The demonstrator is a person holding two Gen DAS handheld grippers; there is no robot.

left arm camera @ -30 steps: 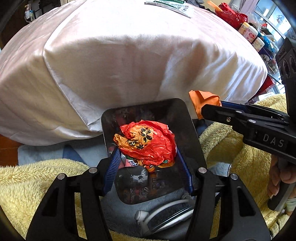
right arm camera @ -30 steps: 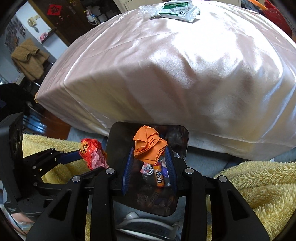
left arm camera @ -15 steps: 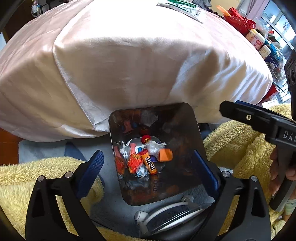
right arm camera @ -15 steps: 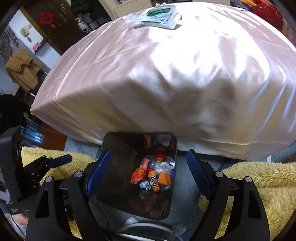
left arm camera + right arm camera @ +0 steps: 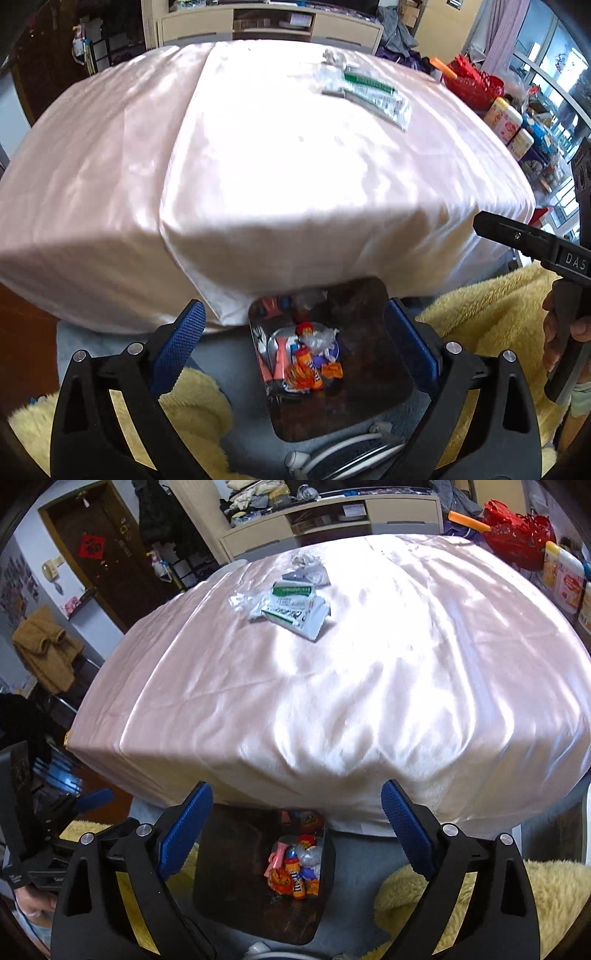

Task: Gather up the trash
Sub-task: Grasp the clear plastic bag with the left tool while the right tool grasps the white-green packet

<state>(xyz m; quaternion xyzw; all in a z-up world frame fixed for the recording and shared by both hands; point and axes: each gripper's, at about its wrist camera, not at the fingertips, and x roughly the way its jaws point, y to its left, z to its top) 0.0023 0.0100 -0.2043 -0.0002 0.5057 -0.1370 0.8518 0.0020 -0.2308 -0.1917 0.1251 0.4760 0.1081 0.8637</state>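
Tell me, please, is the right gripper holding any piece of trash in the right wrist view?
No, the right gripper stands wide open with nothing between its fingers, above the bin.

Tablecloth: glossy satin cloth. Bin: dark, shiny inside. Blanket: fluffy yellow fleece. Wrappers: crinkled plastic film.

One bin; two grippers; one table.

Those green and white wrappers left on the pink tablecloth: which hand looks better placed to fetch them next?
Probably the right. In the right wrist view the green and white wrappers lie almost straight ahead of the right gripper; from the left gripper they sit off to the right. Both have open, empty jaws above the bin.
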